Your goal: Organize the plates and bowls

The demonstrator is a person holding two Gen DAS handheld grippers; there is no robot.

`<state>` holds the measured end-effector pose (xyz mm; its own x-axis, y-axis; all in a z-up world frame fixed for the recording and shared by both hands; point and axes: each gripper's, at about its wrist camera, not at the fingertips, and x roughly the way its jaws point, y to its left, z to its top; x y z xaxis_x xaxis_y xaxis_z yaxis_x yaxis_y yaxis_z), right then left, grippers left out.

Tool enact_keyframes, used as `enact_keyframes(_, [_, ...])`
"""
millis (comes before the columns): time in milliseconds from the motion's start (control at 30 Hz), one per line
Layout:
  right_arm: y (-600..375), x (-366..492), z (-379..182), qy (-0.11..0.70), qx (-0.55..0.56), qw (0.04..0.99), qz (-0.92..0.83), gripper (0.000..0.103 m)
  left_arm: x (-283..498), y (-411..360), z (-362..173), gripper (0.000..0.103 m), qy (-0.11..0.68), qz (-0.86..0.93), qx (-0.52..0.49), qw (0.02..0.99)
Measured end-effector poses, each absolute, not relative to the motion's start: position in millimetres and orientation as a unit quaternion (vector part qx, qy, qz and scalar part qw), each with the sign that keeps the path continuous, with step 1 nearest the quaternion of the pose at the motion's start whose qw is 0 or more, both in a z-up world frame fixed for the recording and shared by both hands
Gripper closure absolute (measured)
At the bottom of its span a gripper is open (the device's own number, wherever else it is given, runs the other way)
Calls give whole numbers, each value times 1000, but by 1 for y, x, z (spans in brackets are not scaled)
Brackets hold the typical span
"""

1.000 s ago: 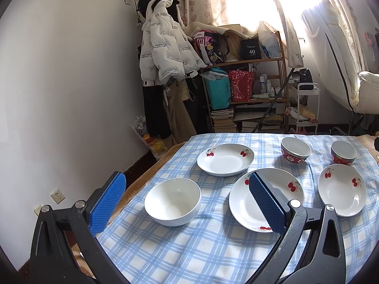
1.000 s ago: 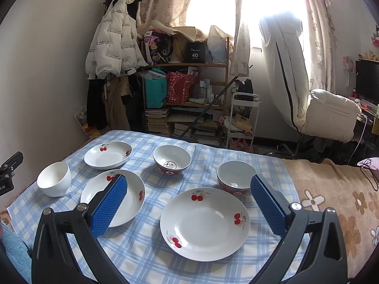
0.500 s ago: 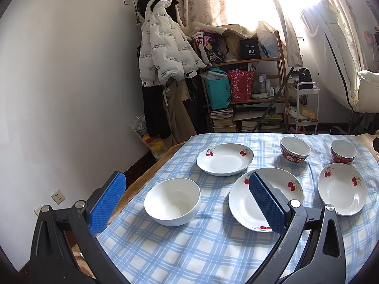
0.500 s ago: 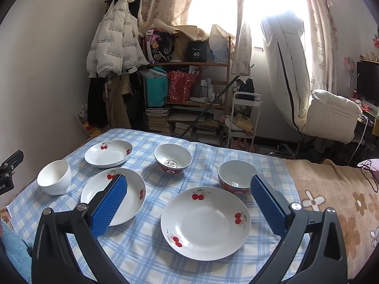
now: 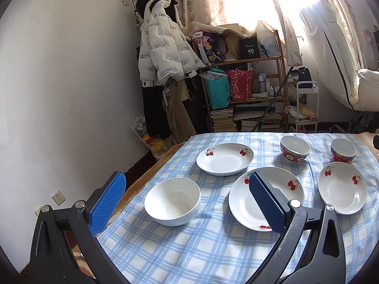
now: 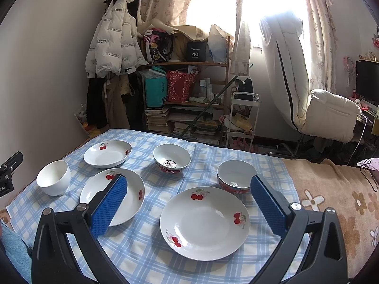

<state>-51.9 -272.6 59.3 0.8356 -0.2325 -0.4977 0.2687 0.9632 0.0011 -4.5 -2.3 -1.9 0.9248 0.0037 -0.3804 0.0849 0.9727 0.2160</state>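
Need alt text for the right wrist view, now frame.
Open right claw hovers over a cherry-print plate on a blue checked cloth, holding nothing. Two more cherry plates, two red-sided bowls and a plain white bowl lie spread out, unstacked.

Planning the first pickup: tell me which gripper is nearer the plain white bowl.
Left. The left gripper hovers open with the plain white bowl lying between its fingers; the right gripper hovers open over a cherry plate, the bowl far to its left.

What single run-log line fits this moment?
left gripper: open, empty | right gripper: open, empty | plates, bowls: unstacked on checked cloth
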Motion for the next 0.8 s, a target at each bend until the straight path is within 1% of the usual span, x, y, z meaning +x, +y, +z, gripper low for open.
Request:
enact_keyframes(733, [-274, -52, 58, 261, 35, 956, -129, 0, -4, -2, -9, 1, 192, -23, 116, 974])
enact_keyframes(800, [-270, -51, 43, 263, 35, 955, -129, 0, -5, 0, -10, 1, 191, -24, 117, 974])
